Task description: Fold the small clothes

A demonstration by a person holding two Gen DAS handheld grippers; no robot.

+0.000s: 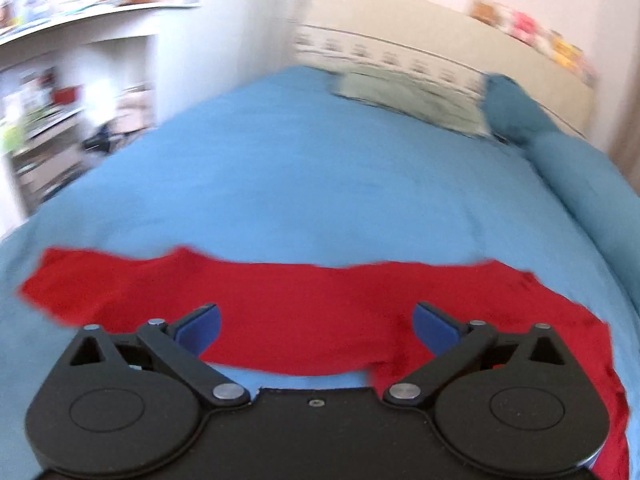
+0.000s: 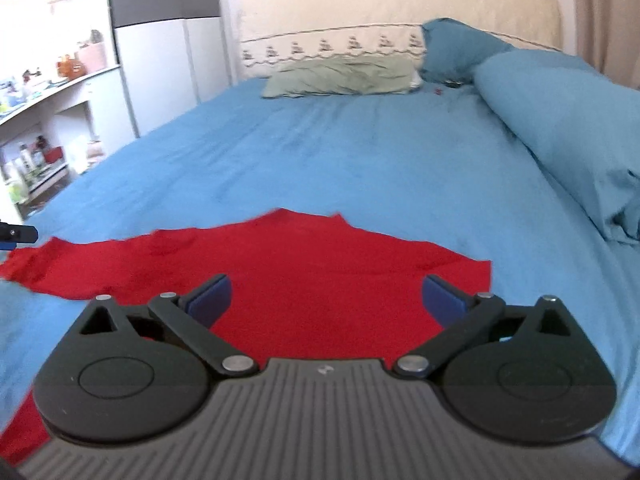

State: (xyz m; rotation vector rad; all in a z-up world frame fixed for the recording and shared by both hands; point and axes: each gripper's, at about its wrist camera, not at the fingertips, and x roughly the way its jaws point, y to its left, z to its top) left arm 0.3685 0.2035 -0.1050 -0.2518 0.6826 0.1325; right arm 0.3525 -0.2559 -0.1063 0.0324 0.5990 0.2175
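Black gripper bodies fill the bottom of both wrist views. Left gripper [image 1: 316,330] stands spread wide and empty above a red garment [image 1: 288,312], which lies in a long strip from nine o'clock to four o'clock on the blue bedsheet [image 1: 304,184]. Right gripper [image 2: 326,300] is likewise parted, holding nothing, with the garment's red cloth just beyond its fingers. Judging by the flat strip, one fold seems laid down; further folds likely remain. A green pillow [image 2: 340,76] rests at twelve o'clock.

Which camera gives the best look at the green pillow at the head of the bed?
The right wrist view: the green pillow is sharp there, lying flat against the headboard. The left wrist view shows it only motion-blurred.
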